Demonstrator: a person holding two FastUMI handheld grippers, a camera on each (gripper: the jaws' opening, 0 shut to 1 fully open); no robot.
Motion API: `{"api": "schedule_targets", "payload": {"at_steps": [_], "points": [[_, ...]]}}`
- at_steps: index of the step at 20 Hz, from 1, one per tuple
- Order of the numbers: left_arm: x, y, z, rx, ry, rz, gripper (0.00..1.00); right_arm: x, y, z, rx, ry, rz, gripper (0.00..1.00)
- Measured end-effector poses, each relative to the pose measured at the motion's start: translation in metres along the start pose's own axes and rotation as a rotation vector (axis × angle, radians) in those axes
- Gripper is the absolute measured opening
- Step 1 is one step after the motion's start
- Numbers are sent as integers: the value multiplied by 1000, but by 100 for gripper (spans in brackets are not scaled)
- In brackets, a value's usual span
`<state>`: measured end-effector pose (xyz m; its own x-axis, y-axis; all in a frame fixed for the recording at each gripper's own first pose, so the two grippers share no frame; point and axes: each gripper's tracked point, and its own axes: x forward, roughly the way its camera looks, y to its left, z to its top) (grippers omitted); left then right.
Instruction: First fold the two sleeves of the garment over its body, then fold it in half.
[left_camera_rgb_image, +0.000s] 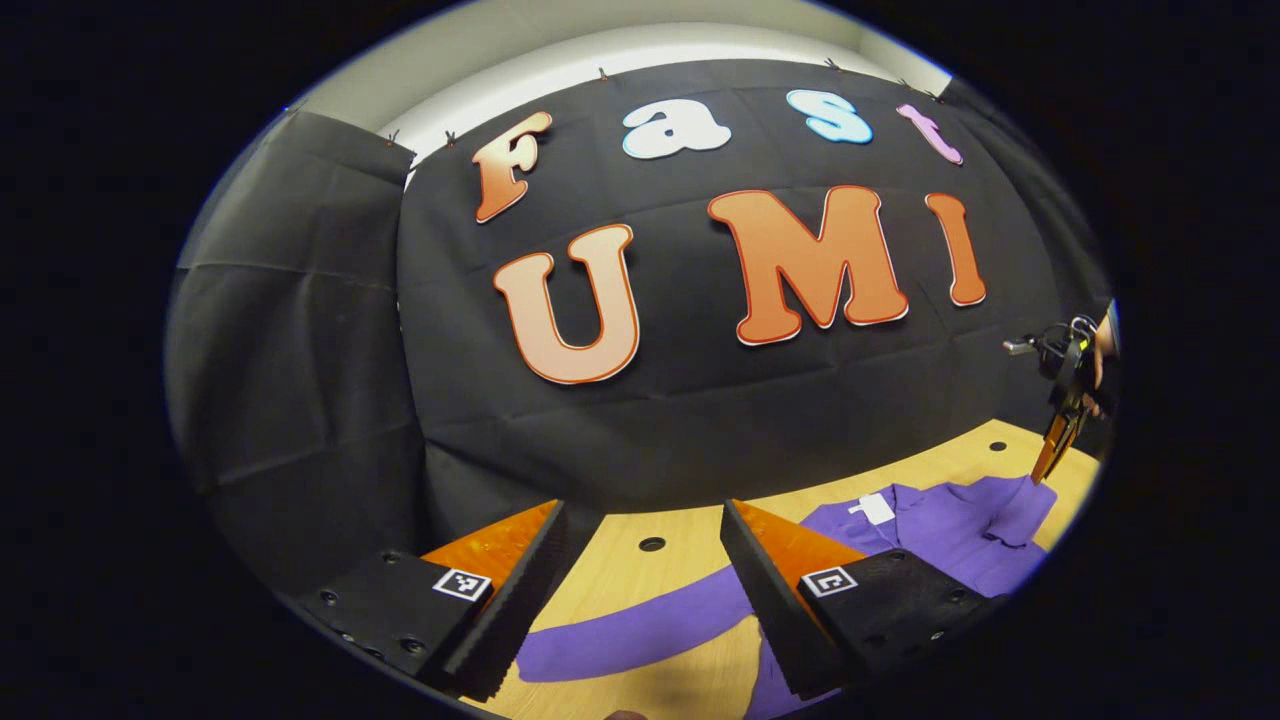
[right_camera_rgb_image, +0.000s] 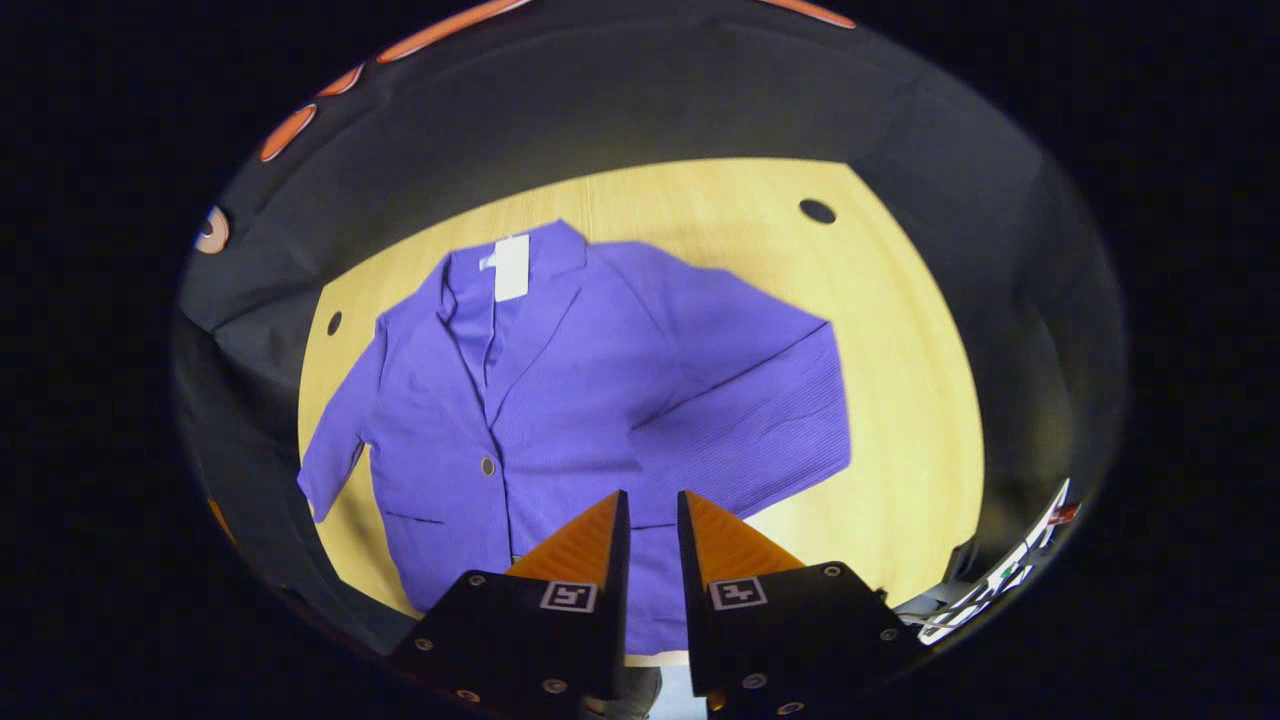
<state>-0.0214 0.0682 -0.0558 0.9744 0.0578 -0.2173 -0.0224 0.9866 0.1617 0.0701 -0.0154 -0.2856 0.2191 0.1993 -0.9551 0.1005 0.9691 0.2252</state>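
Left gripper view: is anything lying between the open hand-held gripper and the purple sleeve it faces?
Nothing visible. The left hand-held gripper is open above the sleeve, which lies flat on the bare wooden table. The rest of the purple jacket lies to one side.

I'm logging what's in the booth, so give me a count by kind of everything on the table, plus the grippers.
Purple jackets: 1
White tags on the jacket collar: 1
Wooden tables: 1
Grippers: 2, left gripper and right gripper
Total: 5
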Motion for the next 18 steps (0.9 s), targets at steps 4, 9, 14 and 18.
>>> {"api": "schedule_targets", "payload": {"at_steps": [4, 9, 14, 18], "points": [[-8, 0, -3, 13, 37, 45, 97, 36, -10, -4, -64, 48, -23, 35], [-14, -1, -4, 38, 68, 82, 97, 65, -16, -12, -113, 92, -15, 48], [-21, -4, -4, 67, 86, 105, 96, 95, -24, -23, -162, 131, -37, 50], [-24, -4, -2, 91, 99, 112, 96, 116, -37, -32, -206, 162, -88, 47]]}}
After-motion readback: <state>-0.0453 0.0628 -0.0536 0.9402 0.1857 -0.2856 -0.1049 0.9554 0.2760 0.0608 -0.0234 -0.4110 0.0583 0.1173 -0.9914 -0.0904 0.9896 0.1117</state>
